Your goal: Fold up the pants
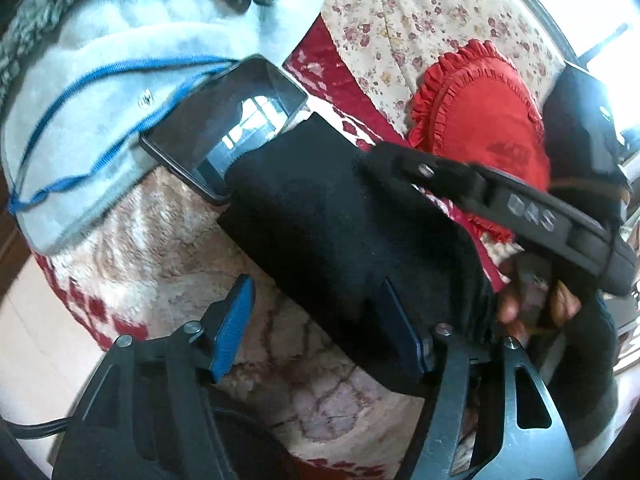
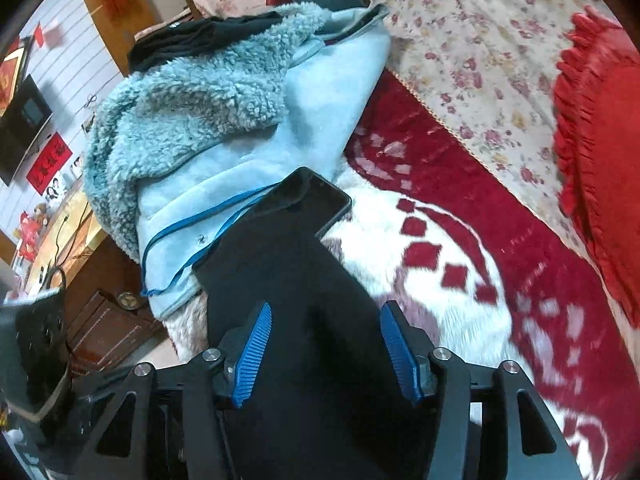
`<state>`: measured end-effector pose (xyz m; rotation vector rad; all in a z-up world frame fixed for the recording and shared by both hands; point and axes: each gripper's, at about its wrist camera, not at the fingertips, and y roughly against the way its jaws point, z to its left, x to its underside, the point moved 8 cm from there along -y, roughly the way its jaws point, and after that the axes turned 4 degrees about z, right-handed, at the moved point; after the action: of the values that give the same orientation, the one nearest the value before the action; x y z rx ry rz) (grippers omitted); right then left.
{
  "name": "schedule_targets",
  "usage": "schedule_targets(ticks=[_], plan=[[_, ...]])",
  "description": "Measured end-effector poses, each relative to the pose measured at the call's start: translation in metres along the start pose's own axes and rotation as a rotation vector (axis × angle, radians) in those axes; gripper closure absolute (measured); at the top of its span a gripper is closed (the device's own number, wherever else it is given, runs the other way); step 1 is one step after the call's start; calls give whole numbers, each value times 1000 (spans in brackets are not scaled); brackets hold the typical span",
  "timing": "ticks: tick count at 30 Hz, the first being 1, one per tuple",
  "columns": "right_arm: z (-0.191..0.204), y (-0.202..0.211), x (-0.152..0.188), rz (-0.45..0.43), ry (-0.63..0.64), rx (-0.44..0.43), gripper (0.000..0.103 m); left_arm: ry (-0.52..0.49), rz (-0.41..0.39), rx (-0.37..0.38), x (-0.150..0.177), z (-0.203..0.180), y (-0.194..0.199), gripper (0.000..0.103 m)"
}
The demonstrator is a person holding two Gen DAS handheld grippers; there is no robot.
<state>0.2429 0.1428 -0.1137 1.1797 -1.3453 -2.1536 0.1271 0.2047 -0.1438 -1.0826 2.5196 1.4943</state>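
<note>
The black pants [image 1: 344, 232] lie folded into a long narrow strip on the red-and-white blanket [image 1: 168, 248]. They also show in the right wrist view [image 2: 304, 304]. My left gripper [image 1: 320, 320] is open, its blue fingers spread wide; the right finger [image 1: 400, 328] rests over the strip's near edge. My right gripper [image 2: 326, 348] is open above the strip, its blue pads [image 2: 254, 352] on either side of the cloth, nothing pinched. The right gripper's body [image 1: 520, 208] shows in the left wrist view, held by a hand.
A black phone [image 1: 228, 124] lies at the strip's far end, also in the right wrist view [image 2: 308, 196]. A pale blue fleece-lined jacket [image 2: 224, 112] lies at the left. A red ruffled cushion [image 1: 480, 120] and a floral cover [image 2: 480, 52] are at the right.
</note>
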Motion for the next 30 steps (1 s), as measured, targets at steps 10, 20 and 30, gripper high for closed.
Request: schedule_targets(ticks=[10, 20, 30], plan=[[-8, -43, -13, 103, 54, -18, 43, 18, 15, -9, -1, 0, -12, 36], [-1, -59, -17, 123, 54, -85, 58, 27, -3, -17, -8, -5, -20, 39], [12, -19, -19, -7, 59, -132, 85, -10, -83, 16, -12, -18, -1, 80]])
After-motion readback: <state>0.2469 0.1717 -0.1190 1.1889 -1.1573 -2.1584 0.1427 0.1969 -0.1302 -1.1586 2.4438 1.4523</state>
